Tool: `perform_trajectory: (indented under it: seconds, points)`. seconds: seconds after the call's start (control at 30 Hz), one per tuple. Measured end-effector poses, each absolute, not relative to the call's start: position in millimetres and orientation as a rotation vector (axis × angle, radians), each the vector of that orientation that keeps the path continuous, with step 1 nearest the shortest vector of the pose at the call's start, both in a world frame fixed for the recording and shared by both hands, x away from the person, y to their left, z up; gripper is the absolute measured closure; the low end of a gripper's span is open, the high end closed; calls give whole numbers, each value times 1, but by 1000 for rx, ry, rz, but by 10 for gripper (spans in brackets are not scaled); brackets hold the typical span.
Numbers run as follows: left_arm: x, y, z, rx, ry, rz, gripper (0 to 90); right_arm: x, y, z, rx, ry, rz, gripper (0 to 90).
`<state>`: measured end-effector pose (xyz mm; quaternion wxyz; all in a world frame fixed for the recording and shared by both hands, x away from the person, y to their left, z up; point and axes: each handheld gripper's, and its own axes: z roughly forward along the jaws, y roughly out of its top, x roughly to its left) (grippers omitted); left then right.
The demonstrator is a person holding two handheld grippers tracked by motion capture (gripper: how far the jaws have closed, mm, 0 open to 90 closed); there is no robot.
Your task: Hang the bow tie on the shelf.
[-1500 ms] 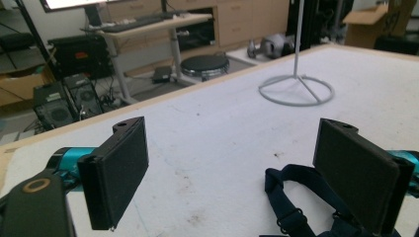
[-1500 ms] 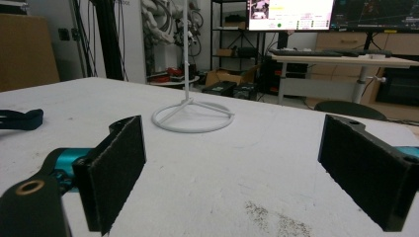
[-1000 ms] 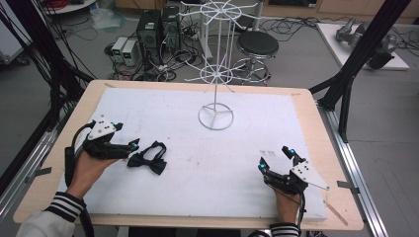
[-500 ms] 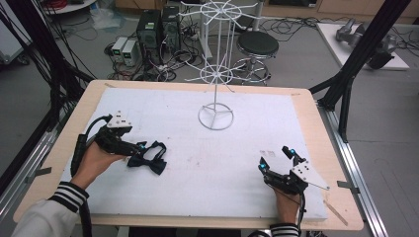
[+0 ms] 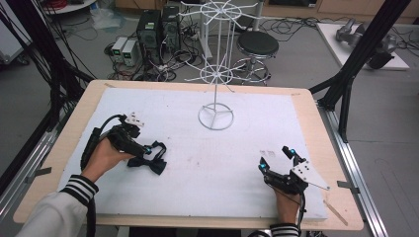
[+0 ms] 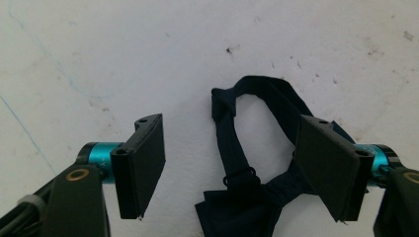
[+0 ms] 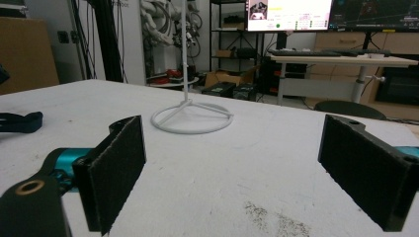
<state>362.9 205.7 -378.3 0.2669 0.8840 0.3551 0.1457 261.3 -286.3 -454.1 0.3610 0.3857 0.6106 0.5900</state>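
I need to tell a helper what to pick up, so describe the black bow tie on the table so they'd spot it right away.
Start at the white mat covering the wooden table, then go to its near left part, where the left tongs hover open. Between their jaws lies the bow tie: a small black fabric bow with a thin looped strap, the one dark soft thing on the mat, unlike the white wire stand.

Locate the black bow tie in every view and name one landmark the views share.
High view: the black bow tie lies left of centre on the white mat, at the left gripper.
Left gripper view: bottom centre, its strap looping up between the open jaws.
Right gripper view: a dark strap at the far left edge, probably its end.
Shared landmark: the white wire stand.
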Motion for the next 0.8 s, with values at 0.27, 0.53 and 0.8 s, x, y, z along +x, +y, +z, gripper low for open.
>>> perform_trajectory:
  seconds: [0.27,0.53,0.8]
  points:
    - [364,204,-390,2427,1017,382,335,261,-286,-454,994,1572,1524,101]
    - [366,200,-398,2461,1036,350,343,261,-286,-454,994,1572,1522,102]
    - [367,196,-405,2488,1035,337,444,261,-286,-454,996,1570,1525,101]
